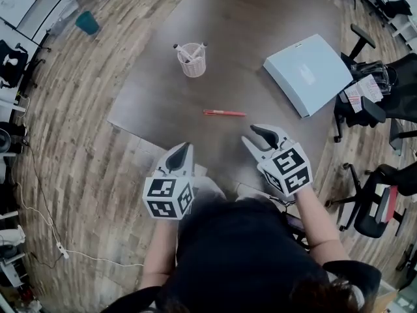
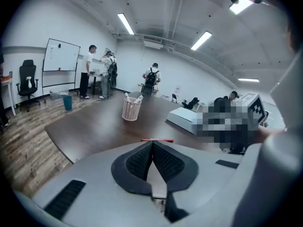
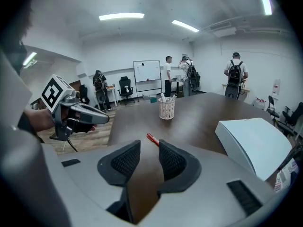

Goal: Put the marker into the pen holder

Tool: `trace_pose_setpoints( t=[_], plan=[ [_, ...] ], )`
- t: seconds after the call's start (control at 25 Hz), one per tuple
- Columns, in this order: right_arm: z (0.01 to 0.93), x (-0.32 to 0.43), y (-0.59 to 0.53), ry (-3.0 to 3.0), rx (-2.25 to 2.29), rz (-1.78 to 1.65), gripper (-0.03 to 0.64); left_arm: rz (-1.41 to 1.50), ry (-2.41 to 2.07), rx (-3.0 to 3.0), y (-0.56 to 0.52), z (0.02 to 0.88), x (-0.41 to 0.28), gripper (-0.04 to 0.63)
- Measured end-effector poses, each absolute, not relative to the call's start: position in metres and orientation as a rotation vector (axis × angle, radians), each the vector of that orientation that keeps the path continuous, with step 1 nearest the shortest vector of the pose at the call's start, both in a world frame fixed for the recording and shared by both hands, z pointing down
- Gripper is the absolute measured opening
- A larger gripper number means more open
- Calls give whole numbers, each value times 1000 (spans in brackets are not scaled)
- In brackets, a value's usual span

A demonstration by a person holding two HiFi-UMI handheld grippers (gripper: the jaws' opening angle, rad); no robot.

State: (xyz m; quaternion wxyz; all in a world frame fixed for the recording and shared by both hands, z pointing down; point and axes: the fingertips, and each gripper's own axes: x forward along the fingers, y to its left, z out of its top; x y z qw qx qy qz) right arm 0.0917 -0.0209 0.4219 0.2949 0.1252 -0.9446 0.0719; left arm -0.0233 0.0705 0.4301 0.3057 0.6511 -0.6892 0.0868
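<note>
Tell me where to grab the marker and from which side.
Take the marker mid-barrel, from above, jaws across its length. It lies flat on the table, sideways to you, with nothing beside it. The right gripper is open and looks nearest.

Dark table (image 1: 260, 18) on seemingly wooden floor (image 1: 78, 109)

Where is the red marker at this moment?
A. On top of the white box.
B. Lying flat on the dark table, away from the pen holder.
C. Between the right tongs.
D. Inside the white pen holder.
B: the red marker lies flat on the table, apart from the pen holder, and the open right tongs have nothing between them.
</note>
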Motion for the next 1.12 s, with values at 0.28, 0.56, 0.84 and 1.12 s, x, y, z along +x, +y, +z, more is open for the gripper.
trace_pose_setpoints(
  t=[0.28, 0.56, 0.84, 1.12],
  plan=[
    [443, 37, -42, -2440, 437, 221, 157, 267, -1692, 1817, 44, 441, -88, 28],
    [464, 11, -52, -2368, 457, 188, 160, 310, -1591, 1871, 34, 459, -124, 28],
    [488, 15, -62, -2295, 306, 76, 160, 311, -1559, 1856, 13, 472, -123, 28],
    [518, 29, -77, -2215, 69, -32, 144, 338, -1598, 1804, -4, 475, -117, 28]
  ],
)
